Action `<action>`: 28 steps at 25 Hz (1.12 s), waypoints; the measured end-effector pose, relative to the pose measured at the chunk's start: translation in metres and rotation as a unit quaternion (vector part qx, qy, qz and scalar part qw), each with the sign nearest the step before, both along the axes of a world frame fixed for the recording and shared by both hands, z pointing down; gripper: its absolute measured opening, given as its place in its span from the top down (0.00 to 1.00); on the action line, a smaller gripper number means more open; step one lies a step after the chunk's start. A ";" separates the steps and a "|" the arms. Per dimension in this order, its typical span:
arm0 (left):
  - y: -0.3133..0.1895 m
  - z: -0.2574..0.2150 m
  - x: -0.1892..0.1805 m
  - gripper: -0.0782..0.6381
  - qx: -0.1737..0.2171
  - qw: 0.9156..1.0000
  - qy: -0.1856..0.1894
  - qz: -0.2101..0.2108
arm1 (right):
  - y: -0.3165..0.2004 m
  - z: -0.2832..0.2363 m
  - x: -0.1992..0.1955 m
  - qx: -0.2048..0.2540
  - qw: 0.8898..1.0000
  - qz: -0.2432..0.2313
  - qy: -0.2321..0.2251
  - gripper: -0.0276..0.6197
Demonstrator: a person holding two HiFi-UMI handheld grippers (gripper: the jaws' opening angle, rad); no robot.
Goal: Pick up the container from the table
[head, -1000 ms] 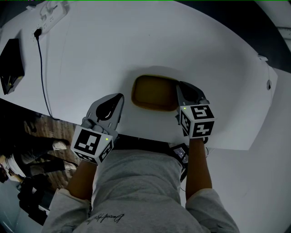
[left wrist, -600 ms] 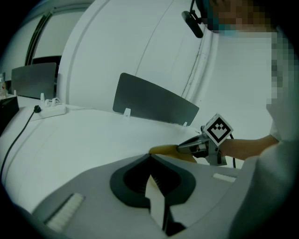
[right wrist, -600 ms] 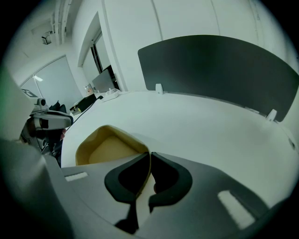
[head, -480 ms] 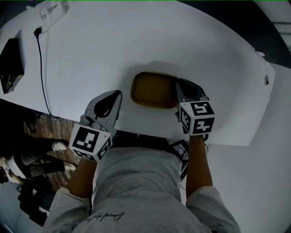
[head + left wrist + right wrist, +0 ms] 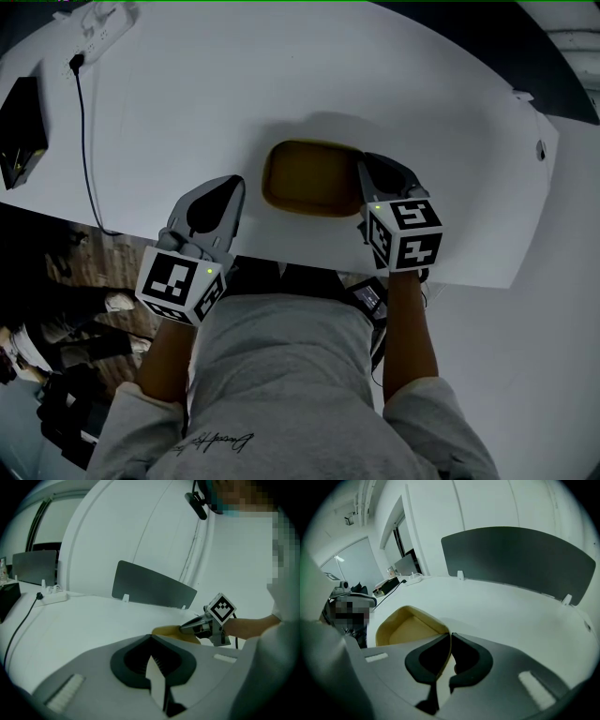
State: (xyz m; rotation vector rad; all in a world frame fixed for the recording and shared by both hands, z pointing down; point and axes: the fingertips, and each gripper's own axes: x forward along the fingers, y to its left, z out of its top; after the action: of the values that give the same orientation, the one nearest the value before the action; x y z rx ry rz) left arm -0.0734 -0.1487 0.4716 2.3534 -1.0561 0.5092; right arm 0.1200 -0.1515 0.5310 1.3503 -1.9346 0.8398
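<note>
A shallow yellow container (image 5: 309,178) sits near the front edge of the white table (image 5: 422,94). My right gripper (image 5: 363,171) is shut on its right rim; in the right gripper view that thin rim (image 5: 449,644) runs between the jaws of the right gripper (image 5: 450,634). The container (image 5: 405,627) throws a shadow round itself and looks slightly raised. My left gripper (image 5: 236,185) hangs shut and empty to the container's left, apart from it. In the left gripper view the left gripper (image 5: 151,637) points at the container (image 5: 168,631), with the right gripper (image 5: 185,627) on its far side.
A white power strip (image 5: 98,21) with a black cable (image 5: 84,122) and a black device (image 5: 21,131) lie at the table's far left. Grey divider panels (image 5: 154,590) (image 5: 520,559) stand along the back edge. The person's body is close against the front edge.
The container and the right gripper on it have shifted a little left and up in the head view. The left gripper has drifted slightly left.
</note>
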 end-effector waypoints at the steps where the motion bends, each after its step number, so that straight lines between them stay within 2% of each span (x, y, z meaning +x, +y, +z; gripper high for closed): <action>1: 0.001 -0.002 0.000 0.89 0.002 1.000 0.000 0.000 | 0.002 -0.002 0.000 0.002 1.000 0.000 0.000 0.91; 15: 0.012 -0.031 0.002 0.89 0.034 0.999 -0.003 0.008 | 0.020 -0.033 0.002 0.016 1.000 -0.003 -0.003 0.91; 28: 0.023 -0.056 0.018 0.89 0.052 0.999 0.010 0.011 | 0.037 -0.068 0.013 0.034 0.999 -0.006 0.000 0.91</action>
State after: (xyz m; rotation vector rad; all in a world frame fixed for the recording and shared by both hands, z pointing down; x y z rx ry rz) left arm -0.0551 -0.1255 0.4161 2.4585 -1.0727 0.4484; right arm 0.1329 -0.1143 0.4634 1.3761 -1.9850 0.7740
